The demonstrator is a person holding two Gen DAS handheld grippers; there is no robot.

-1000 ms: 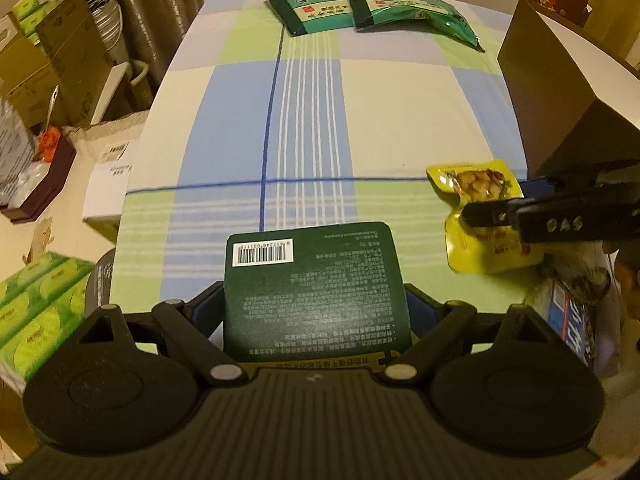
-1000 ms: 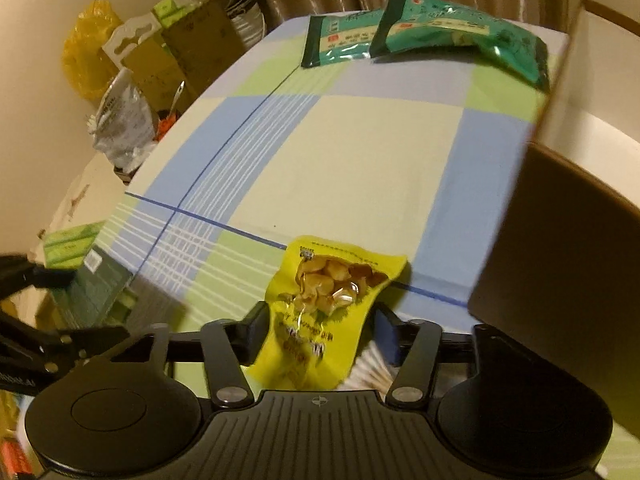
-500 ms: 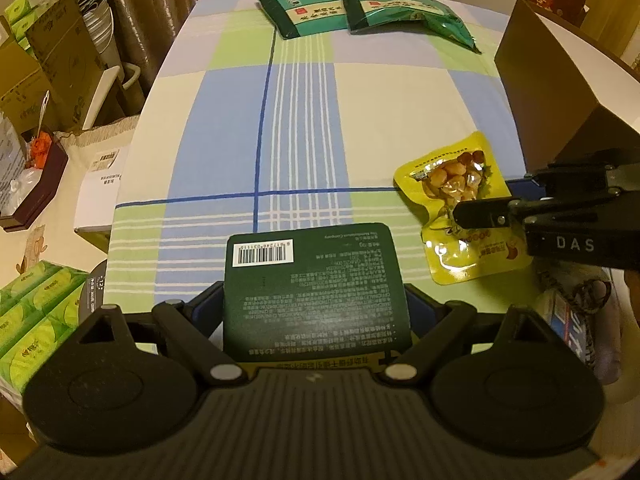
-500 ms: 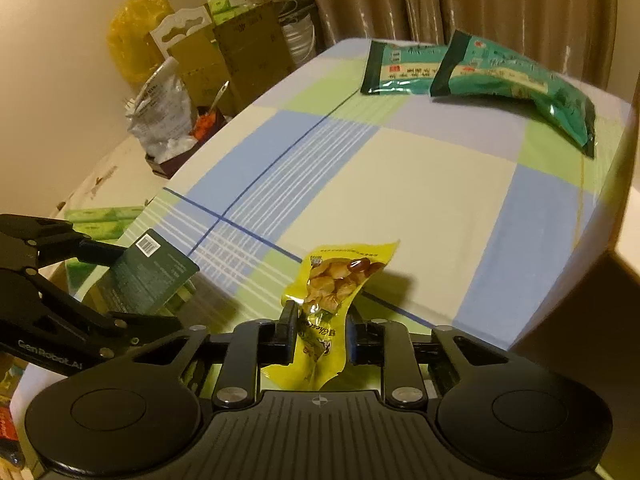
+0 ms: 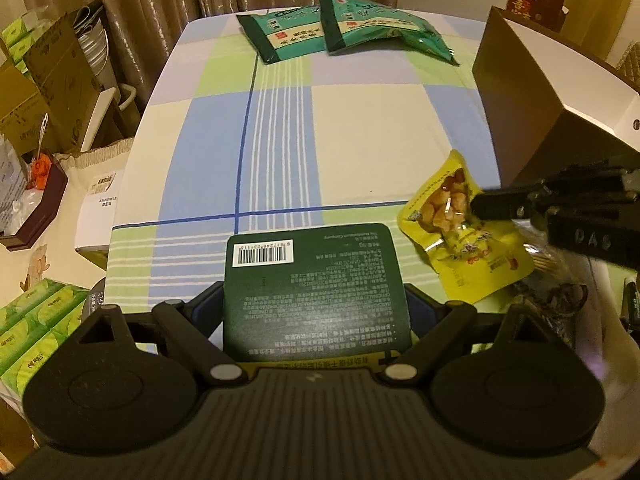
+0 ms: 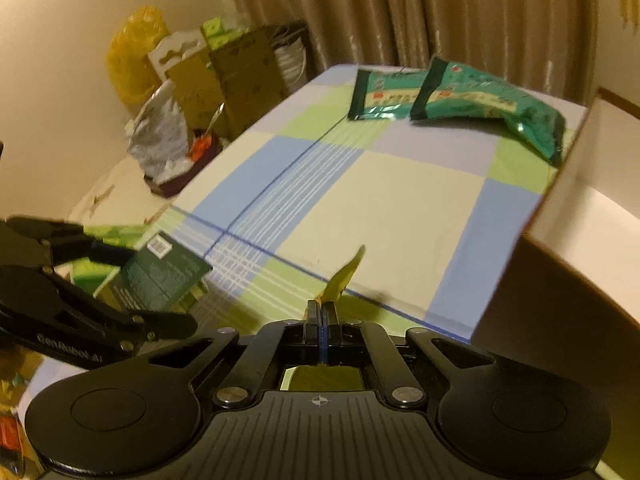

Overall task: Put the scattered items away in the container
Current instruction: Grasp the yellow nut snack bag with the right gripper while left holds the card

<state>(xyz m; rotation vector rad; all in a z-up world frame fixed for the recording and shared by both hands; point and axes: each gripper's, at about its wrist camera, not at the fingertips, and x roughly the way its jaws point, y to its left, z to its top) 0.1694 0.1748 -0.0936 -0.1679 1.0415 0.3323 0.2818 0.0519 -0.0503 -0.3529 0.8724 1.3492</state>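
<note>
My left gripper point(image 5: 316, 304) is shut on a dark green box point(image 5: 316, 284) with a barcode and holds it above the table's near edge; the box also shows in the right wrist view point(image 6: 164, 276). My right gripper point(image 6: 321, 316) is shut on a yellow snack packet point(image 6: 344, 276), seen edge-on and lifted off the cloth. In the left wrist view the packet point(image 5: 460, 224) hangs tilted from the right gripper point(image 5: 484, 204). The brown container box point(image 5: 532, 92) stands at the right; it also shows in the right wrist view point(image 6: 560, 280).
Two teal snack bags point(image 5: 344, 32) lie at the far end of the checked tablecloth point(image 5: 360, 128). More wrapped items point(image 5: 560, 292) lie at the near right. Cardboard boxes point(image 5: 52, 76) and green tissue packs point(image 5: 36, 328) stand beside the table on the left.
My right gripper has closed fully on the yellow packet and lifted it off the cloth, turning it edge-on. The left gripper keeps hold of the green box.
</note>
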